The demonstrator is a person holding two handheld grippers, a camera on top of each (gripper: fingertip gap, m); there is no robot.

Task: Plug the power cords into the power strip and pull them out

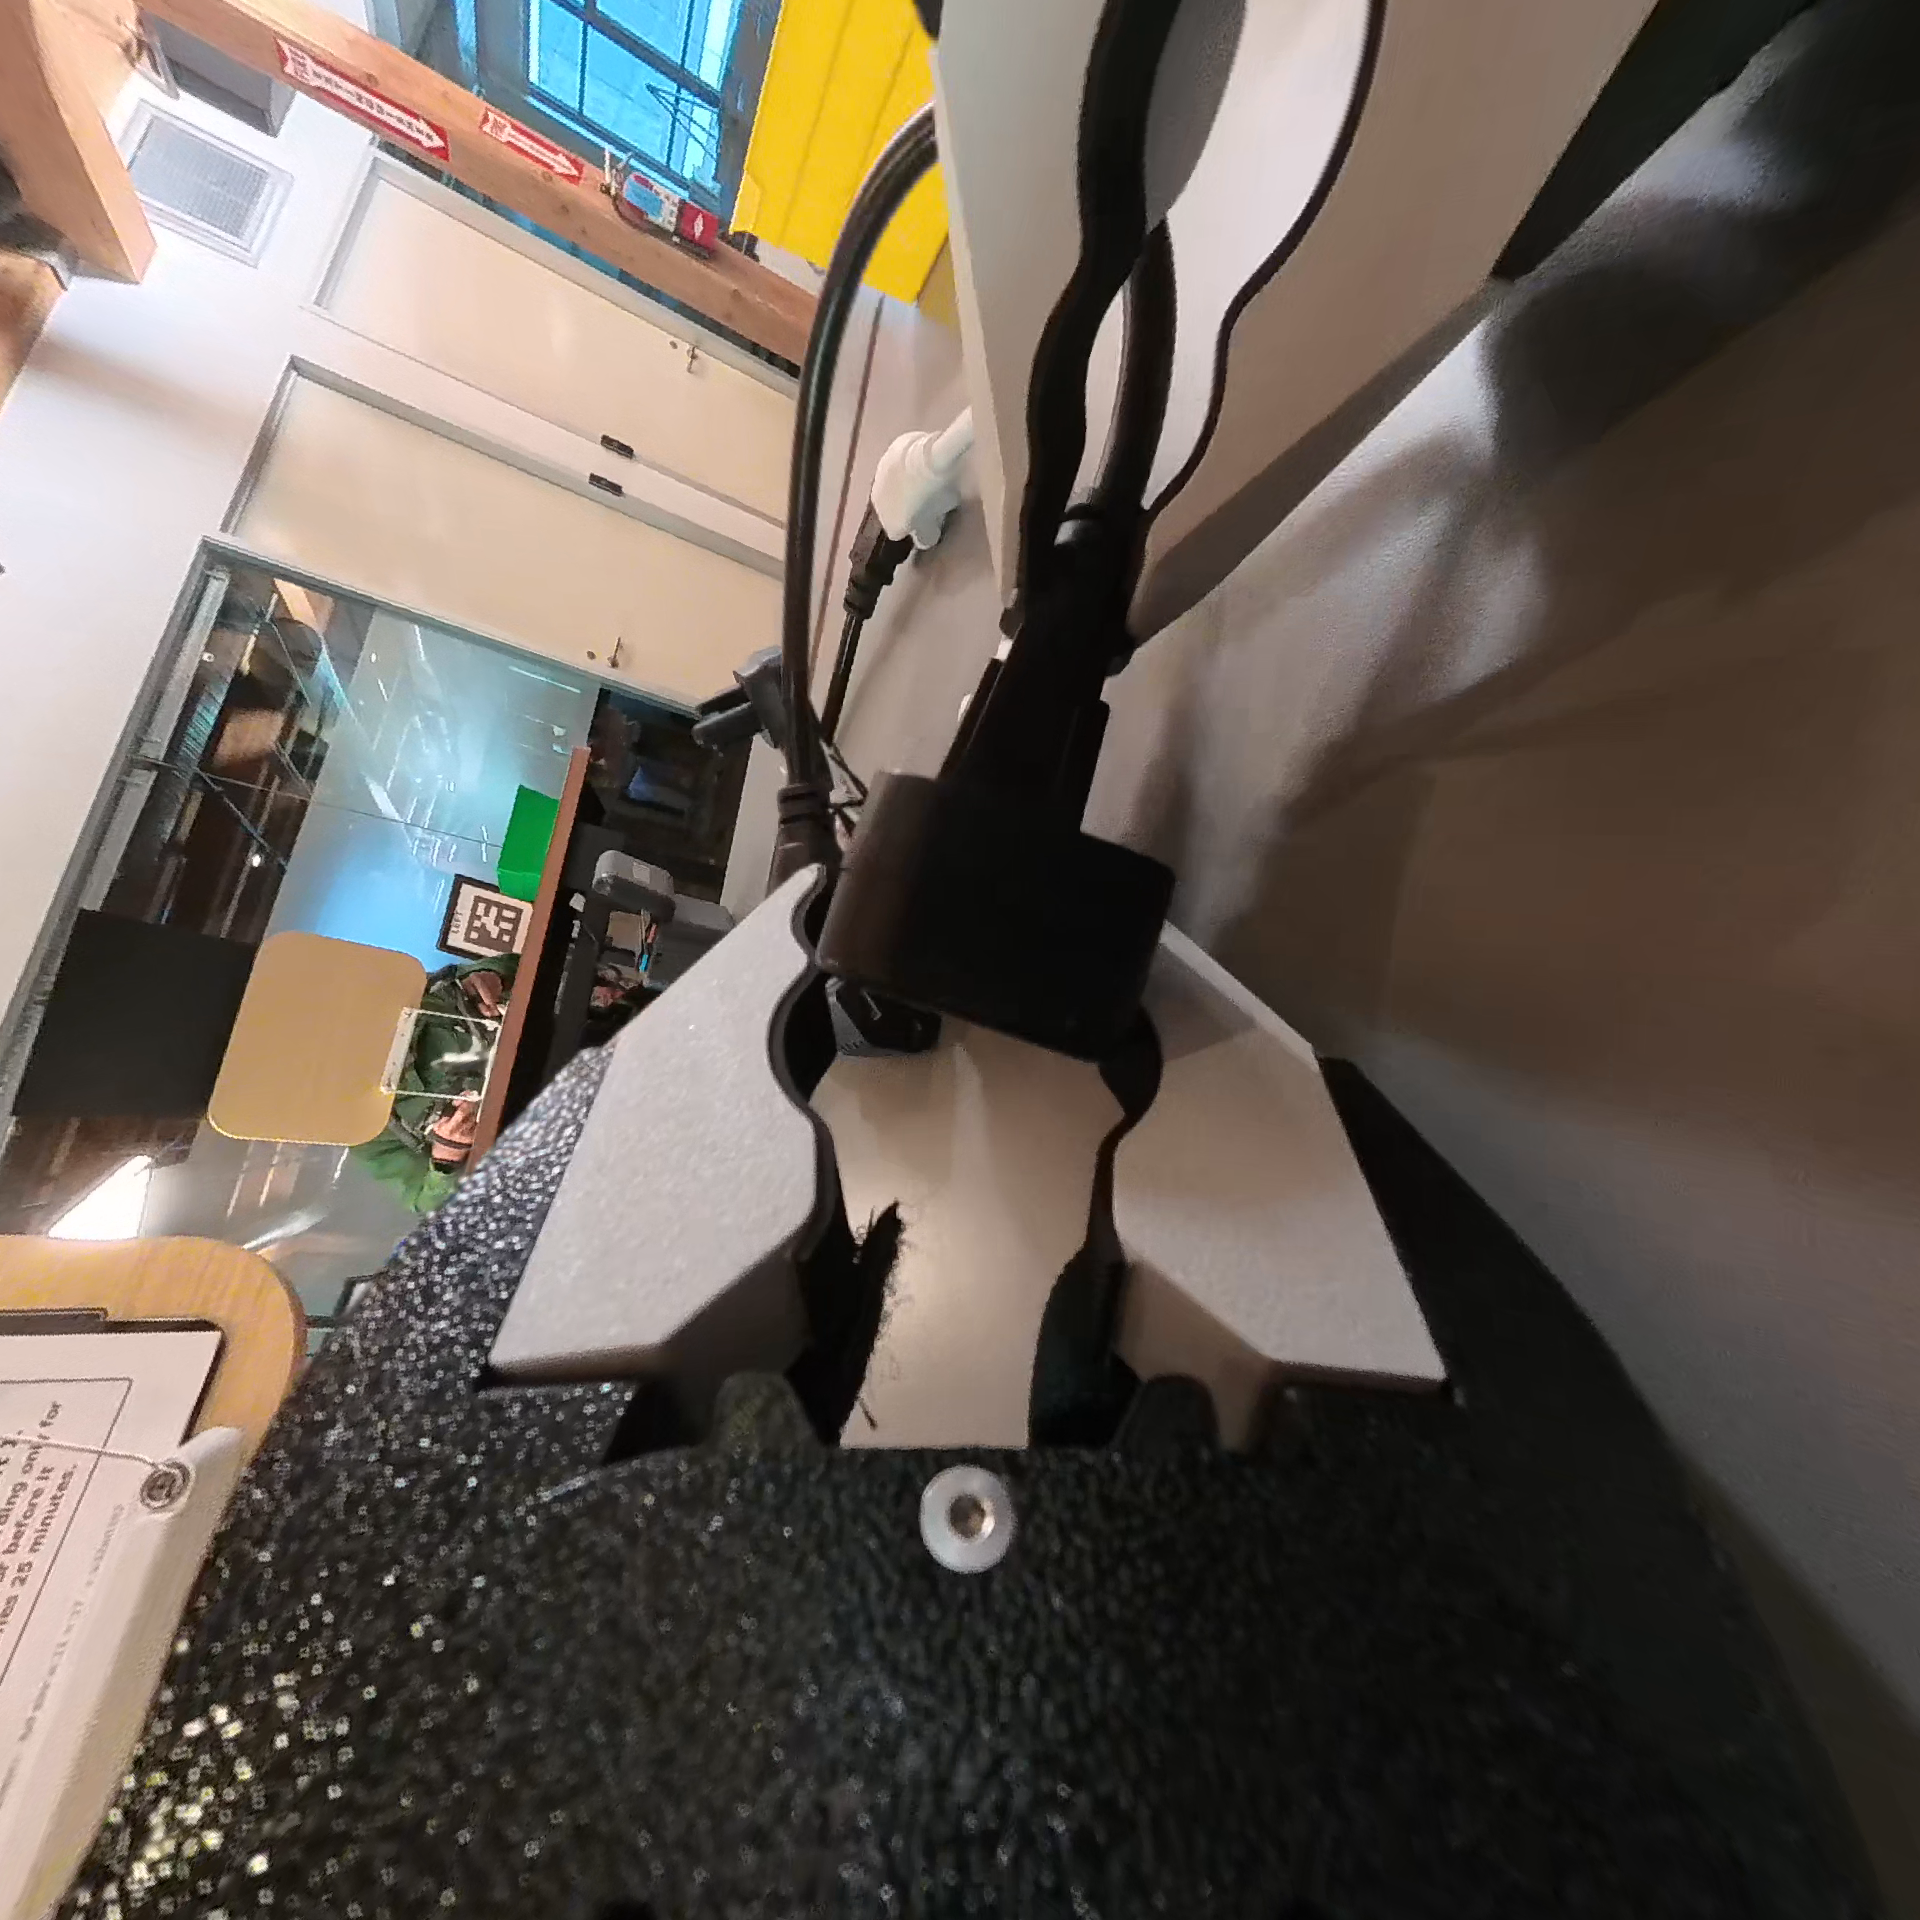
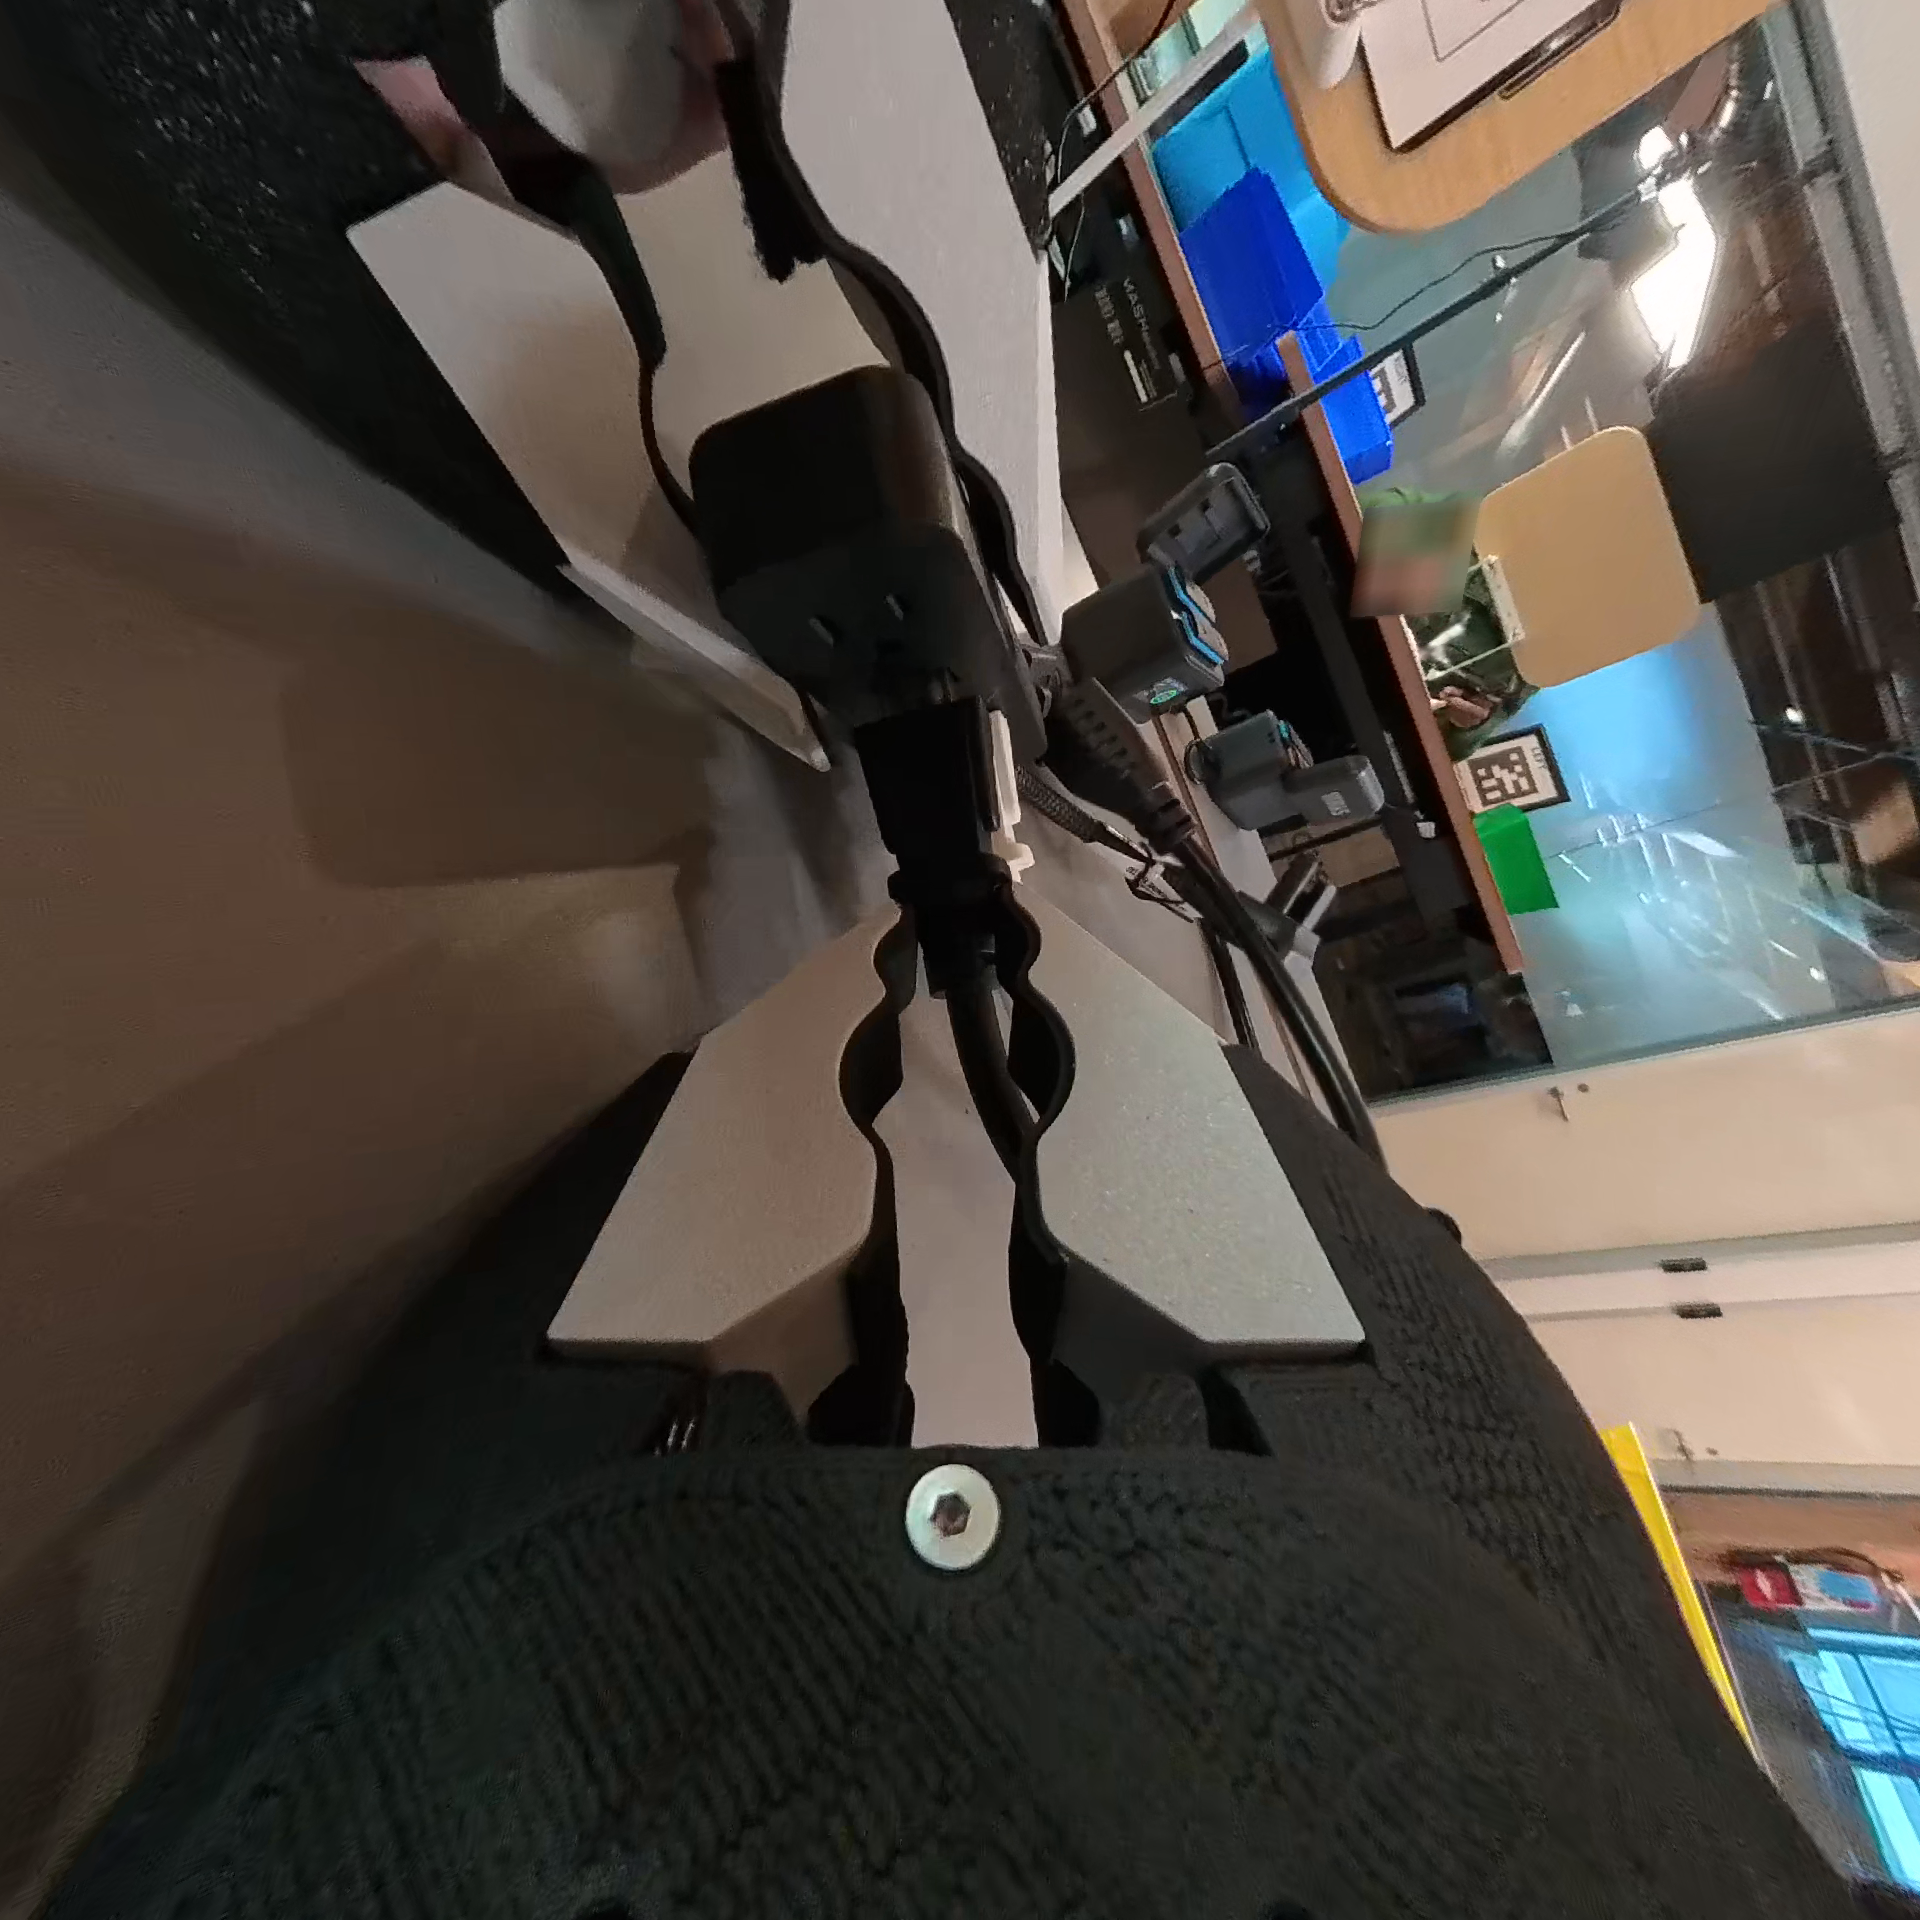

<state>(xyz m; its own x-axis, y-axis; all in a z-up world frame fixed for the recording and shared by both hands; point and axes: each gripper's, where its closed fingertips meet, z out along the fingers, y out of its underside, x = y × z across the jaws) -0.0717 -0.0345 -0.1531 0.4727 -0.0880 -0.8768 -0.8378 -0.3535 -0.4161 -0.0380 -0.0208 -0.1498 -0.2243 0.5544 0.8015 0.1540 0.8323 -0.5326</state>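
Observation:
In the left wrist view my left gripper (image 1: pixel 987 997) is shut on a small black power strip block (image 1: pixel 997 914), with a grey finger on each side of it. A black plug (image 1: pixel 1039 707) sits in the block's far face, and its cord (image 1: pixel 1081 343) runs up between the fingers of my right gripper (image 1: pixel 1081 540). In the right wrist view my right gripper (image 2: pixel 961 951) is shut on the black cord just behind the plug (image 2: pixel 925 790). The plug meets the block (image 2: pixel 831 540), which shows spare slots on its side. The left gripper's white finger (image 2: pixel 499 332) flanks the block.
A white plug (image 1: pixel 920 488) and several black cables (image 1: pixel 821 416) lie on the pale tabletop (image 1: pixel 914 665) to the left. Several dark chargers (image 2: pixel 1143 644) stand on the tabletop. A seated person in green (image 1: pixel 447 1060) and a wooden chair back (image 1: pixel 312 1039) are beyond a glass wall. My hands' fingertips stand some 4 cm from each other.

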